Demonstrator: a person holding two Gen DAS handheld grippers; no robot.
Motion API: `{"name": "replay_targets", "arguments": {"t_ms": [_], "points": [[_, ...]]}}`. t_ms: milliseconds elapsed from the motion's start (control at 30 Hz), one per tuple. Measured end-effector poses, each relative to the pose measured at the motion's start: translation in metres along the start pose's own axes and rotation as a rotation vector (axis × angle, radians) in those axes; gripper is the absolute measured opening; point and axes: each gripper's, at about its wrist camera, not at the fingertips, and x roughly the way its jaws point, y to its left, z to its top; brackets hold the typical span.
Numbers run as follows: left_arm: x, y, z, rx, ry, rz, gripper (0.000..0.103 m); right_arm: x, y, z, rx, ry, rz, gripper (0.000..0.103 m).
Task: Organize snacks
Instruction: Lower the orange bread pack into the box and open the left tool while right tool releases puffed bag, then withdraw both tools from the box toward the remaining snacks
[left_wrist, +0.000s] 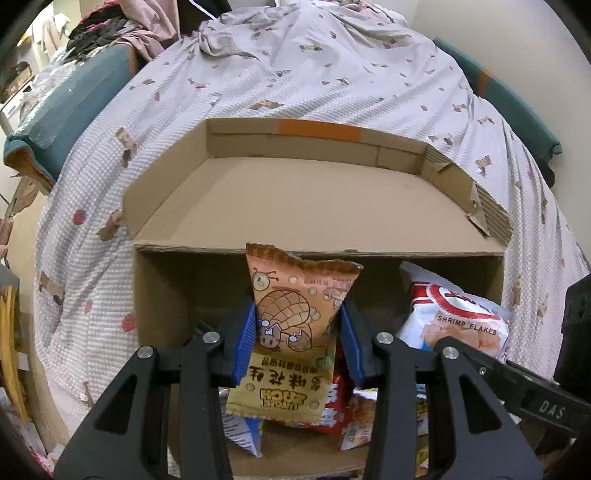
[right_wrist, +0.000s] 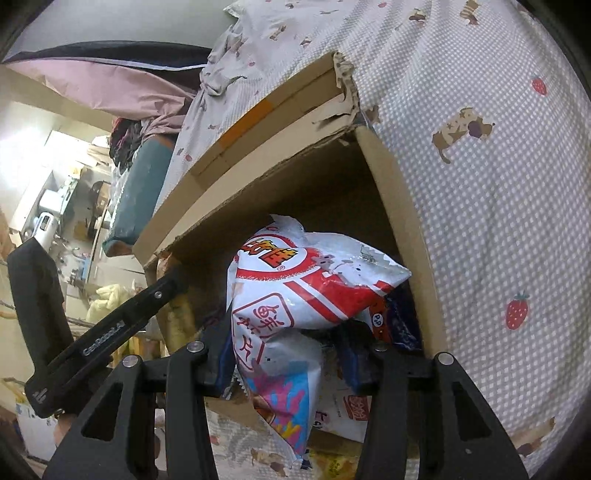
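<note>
Snacks fill the cardboard box (left_wrist: 369, 206) on the bed (left_wrist: 295, 74). Our left gripper (left_wrist: 297, 332) has its fingers (left_wrist: 243, 347) clamped on the peanut packet (left_wrist: 295, 317), long axis upright, above the box interior. Our right gripper (right_wrist: 291, 354) straddles the shrimp flakes bag (right_wrist: 306, 288); we cannot tell whether its fingers press it. We judge the left packet nearer placing.

The peanut snack packet (left_wrist: 295, 325) hides the packets under it in the cardboard box (left_wrist: 162, 295). The shrimp flakes bag (right_wrist: 314, 291) covers the right gripper's (right_wrist: 291, 350) fingertips. Packets at the bottom edge are cut off.
</note>
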Motion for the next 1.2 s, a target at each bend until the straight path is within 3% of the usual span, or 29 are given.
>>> {"name": "replay_targets", "arguments": {"t_ms": [200, 267, 333, 400, 433, 867, 1200], "points": [[-0.001, -0.002, 0.001, 0.007, -0.016, 0.014, 0.038, -0.009, 0.008, 0.001, -0.038, -0.031, -0.021, 0.050], [-0.003, -0.001, 0.000, 0.001, -0.011, 0.006, 0.045, -0.011, 0.011, 0.001, -0.062, -0.036, -0.022, 0.061], [-0.009, -0.001, -0.002, 0.009, -0.031, 0.002, 0.075, -0.017, 0.015, 0.002, -0.067, -0.060, 0.002, 0.078], [-0.018, 0.000, -0.004, 0.014, -0.066, 0.017, 0.091, -0.026, 0.019, 0.002, -0.083, -0.094, -0.016, 0.092], [-0.023, 0.000, -0.005, 0.015, -0.084, 0.021, 0.094, -0.029, 0.021, 0.002, -0.096, -0.106, -0.028, 0.096], [-0.041, 0.011, -0.023, 0.012, -0.095, 0.061, 0.094, -0.043, 0.027, -0.003, -0.137, -0.122, -0.066, 0.097], [-0.063, 0.021, -0.047, 0.028, -0.132, 0.038, 0.094, -0.056, 0.025, -0.013, -0.124, -0.140, -0.065, 0.097]]}}
